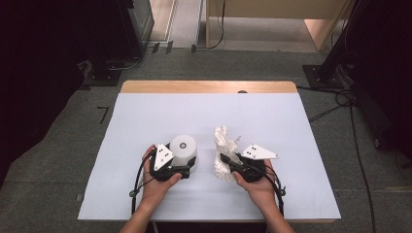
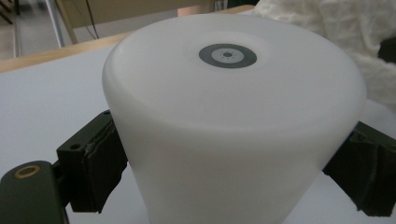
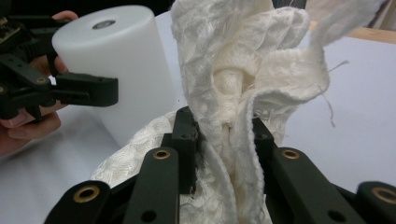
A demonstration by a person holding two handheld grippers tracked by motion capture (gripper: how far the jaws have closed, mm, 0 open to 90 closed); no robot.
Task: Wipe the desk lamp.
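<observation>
A white plastic cup (image 1: 184, 146) stands upside down on the white table cover (image 1: 145, 116), a grey ring mark on its flat top (image 2: 227, 55). My left gripper (image 1: 176, 159) is shut on the cup's sides, its dark pads (image 2: 100, 163) pressing the wall from left and right. To the right of the cup, a crumpled white cloth (image 1: 222, 138) rises from the table. My right gripper (image 1: 225, 162) is shut on a bunched fold of the cloth (image 3: 243, 84), the rest hanging over the jaws. In the right gripper view the cup (image 3: 116, 60) stands close to the left.
A wooden table edge (image 1: 209, 86) runs along the far side of the cover. Grey carpet, dark stands and cables (image 1: 340, 97) surround the table. Bare cover lies to the far left, far right and behind the objects.
</observation>
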